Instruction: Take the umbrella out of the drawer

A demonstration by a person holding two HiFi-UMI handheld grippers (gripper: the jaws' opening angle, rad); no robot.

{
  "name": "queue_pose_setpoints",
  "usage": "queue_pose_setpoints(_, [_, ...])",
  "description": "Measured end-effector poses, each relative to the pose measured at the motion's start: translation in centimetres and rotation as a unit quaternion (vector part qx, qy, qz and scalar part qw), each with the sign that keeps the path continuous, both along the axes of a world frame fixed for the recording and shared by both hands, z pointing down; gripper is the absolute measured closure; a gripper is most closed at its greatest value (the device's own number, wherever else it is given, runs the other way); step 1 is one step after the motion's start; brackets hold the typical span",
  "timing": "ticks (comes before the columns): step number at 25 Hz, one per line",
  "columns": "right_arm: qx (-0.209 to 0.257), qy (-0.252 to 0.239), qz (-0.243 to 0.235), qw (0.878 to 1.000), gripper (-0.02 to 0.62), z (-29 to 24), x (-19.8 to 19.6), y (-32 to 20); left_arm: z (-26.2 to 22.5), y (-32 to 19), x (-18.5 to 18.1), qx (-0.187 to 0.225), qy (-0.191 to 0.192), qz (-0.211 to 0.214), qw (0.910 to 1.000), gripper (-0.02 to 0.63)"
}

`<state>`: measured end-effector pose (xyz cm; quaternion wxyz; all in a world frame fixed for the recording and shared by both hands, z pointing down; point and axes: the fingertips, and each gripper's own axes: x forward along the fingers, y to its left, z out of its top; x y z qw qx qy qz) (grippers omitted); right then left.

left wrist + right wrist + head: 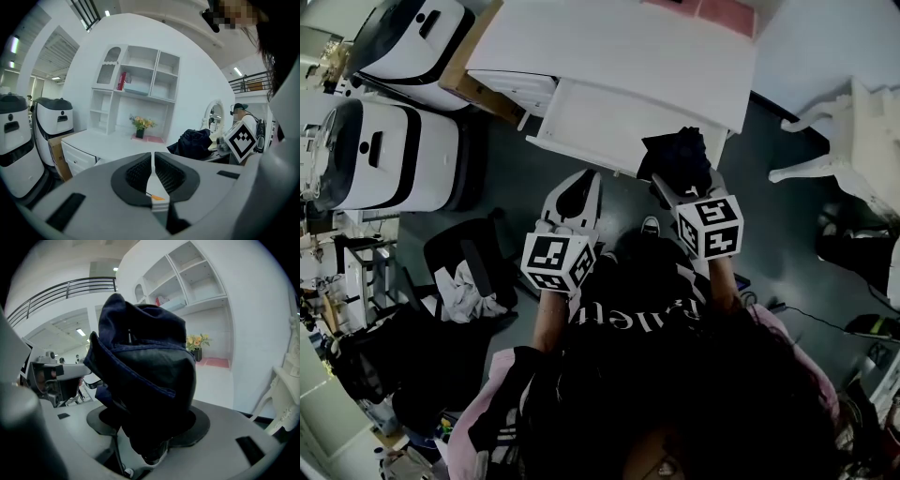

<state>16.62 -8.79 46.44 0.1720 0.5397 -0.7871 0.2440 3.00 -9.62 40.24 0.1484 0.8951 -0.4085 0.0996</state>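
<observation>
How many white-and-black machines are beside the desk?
2. One machine stands against the cardboard box at the desk's end. The other stands on the floor nearer the person. More may be hidden beyond the frame.

Head view looks down; both gripper views face the white desk (609, 47)

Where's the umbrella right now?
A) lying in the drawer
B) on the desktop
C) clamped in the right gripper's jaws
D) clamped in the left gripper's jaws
C: the right gripper view shows the dark folded umbrella clamped in the right gripper jaws, at the front of the open drawer. The left gripper jaws are together with nothing between them.
</observation>
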Motion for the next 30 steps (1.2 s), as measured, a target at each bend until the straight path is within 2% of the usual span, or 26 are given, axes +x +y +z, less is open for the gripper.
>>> queue_pose_setpoints(10, [0.008,-0.005,0.020,1.000,0.305,-1.0,-6.5,4.8,-0.6,5.2,-7.0,0.010,0.012,0.015,0.9998,0.575])
queue_pose_setpoints(21, [0.015,0.004,0.059,0.998,0.305,-1.9,-15.9,14.6,-1.0,14.0,-15.9,0.017,0.046,0.056,0.9973,0.575])
queue_pose_setpoints(25, [0.007,-0.001,0.066,0.998,0.305,-1.6,-18.5,18.1,-0.4,16.4,-17.5,0.008,0.053,0.071,0.9960,0.575])
queue_pose_setpoints(30, [-0.003,0.002,0.070,0.998,0.305,-1.4,-20.3,21.6,-0.2,18.8,-17.8,0.004,0.060,0.092,0.9939,0.574])
